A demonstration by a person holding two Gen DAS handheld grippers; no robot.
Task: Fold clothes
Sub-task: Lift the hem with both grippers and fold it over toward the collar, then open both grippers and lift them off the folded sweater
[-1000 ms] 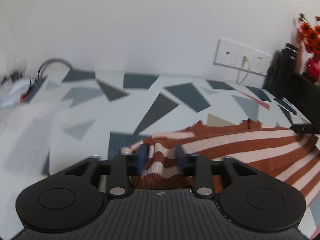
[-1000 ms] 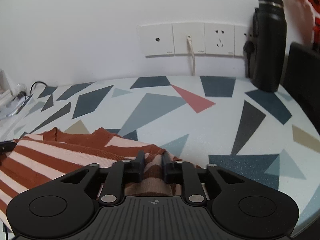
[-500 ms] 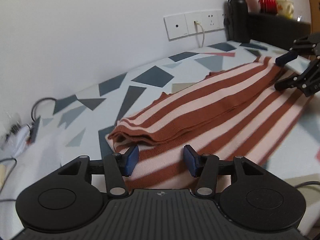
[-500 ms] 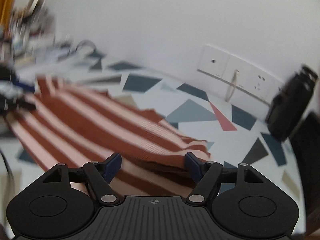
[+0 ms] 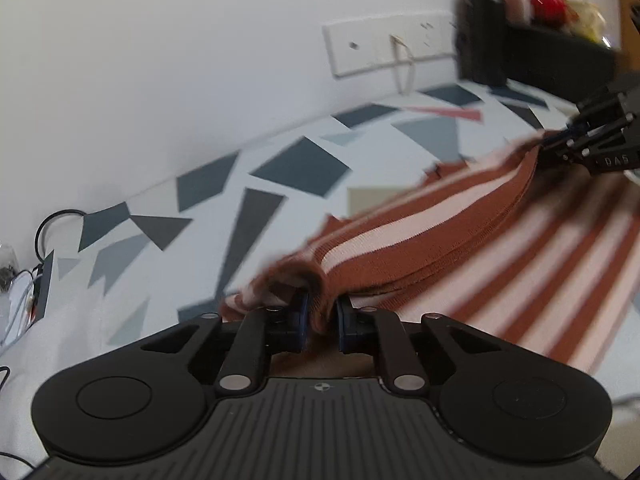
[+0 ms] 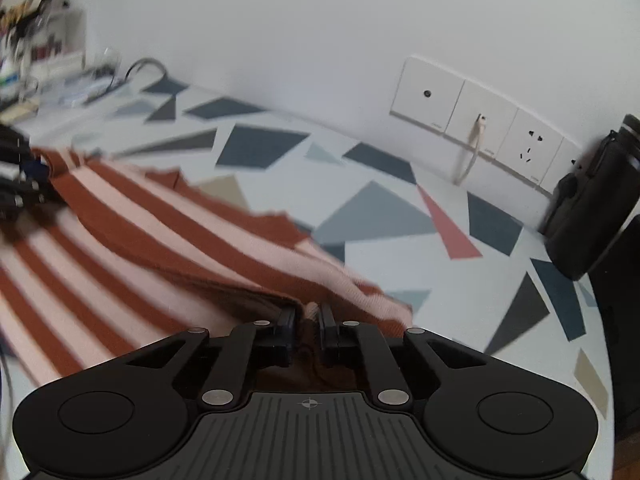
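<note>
Left wrist view shows my left gripper [image 5: 322,316] pinched narrow on a bunched corner of the striped sweater [image 5: 460,232], the knit rucked up between the blue pads, and I take it the grip sits at the very end of the folded edge so the layers there lift as one. At the far end of the same edge the right gripper [image 5: 560,146] shows in this view, nipped onto the cloth; in its own view the right gripper [image 6: 308,318] has its fingers nearly together with a wad of knit between them. The sweater [image 6: 140,240] lies across the patterned table [image 6: 400,256], a doubled band of it raised between my two holds while the rest spreads flat toward me. Holding both ends of one edge keeps that band taut and straight, which I judge is what a clean crease needs; a single grip would let it sag and twist. The flask [image 6: 592,204] and the wall sockets [image 6: 480,136] sit well behind the cloth, clear of its sweep. Both views are blurred, so I cannot count how many layers each pinch holds.
</note>
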